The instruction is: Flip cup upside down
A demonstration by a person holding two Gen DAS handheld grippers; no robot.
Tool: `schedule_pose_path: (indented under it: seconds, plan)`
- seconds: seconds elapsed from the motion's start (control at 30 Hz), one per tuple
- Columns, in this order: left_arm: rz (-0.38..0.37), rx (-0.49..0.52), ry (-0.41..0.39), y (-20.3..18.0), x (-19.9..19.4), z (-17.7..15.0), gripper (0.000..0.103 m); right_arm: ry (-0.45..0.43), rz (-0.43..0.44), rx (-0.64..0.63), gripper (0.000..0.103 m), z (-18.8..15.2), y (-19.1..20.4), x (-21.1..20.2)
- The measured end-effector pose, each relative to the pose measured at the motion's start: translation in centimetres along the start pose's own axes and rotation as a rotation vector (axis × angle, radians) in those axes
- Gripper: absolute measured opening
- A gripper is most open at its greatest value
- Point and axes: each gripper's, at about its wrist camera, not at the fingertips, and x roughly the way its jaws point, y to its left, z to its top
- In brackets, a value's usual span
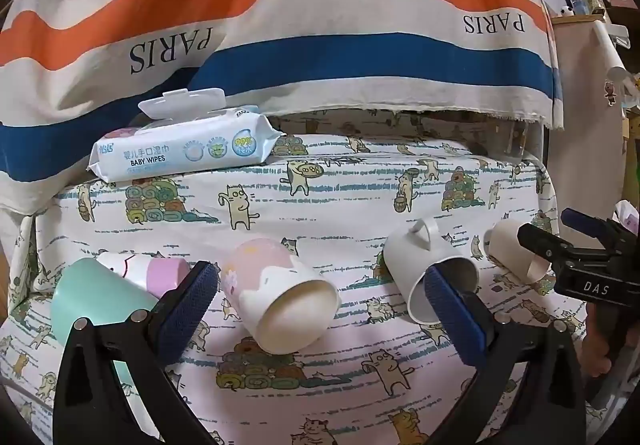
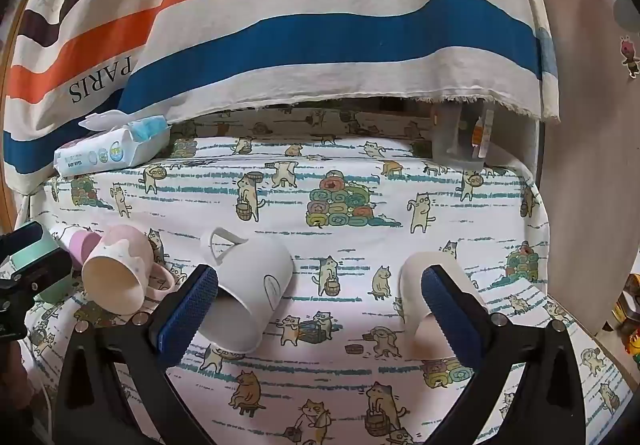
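Several cups lie on their sides on a cat-print cloth. In the left wrist view a pink-and-white cup (image 1: 276, 297) lies between the fingers of my open left gripper (image 1: 320, 305), mouth toward me. A white mug with a handle (image 1: 428, 269) lies by the right finger, a plain white cup (image 1: 512, 253) beyond it, a mint cup (image 1: 92, 301) and a small pink-capped cup (image 1: 152, 273) at left. In the right wrist view my open right gripper (image 2: 320, 305) sits between the white mug (image 2: 248, 289) and the plain white cup (image 2: 424, 297). The pink cup (image 2: 116, 273) lies at left.
A pack of baby wipes (image 1: 180, 145) lies at the back left of the cloth. A striped PARIS fabric (image 1: 320, 25) hangs behind. A clear container (image 2: 460, 137) stands at the back right. The other gripper shows at the right edge (image 1: 580, 265).
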Motion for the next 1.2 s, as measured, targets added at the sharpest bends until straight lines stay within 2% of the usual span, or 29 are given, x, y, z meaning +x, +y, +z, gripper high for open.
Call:
schedule_pose_path:
  seconds: [0.03,0.13,1.2]
  plan:
    - [0.001,0.013,-0.023,-0.1,-0.1,0.0,0.103,0.0,0.001,0.003,0.103,0.0,0.0,0.0]
    - [-0.001,0.006,-0.025,0.0,-0.1,0.0,0.103,-0.002,-0.001,0.001,0.103,0.0,-0.1,0.0]
    - [0.009,0.001,0.001,0.7,0.3,0.0,0.103,-0.002,-0.005,-0.011,0.103,0.1,-0.1,0.0]
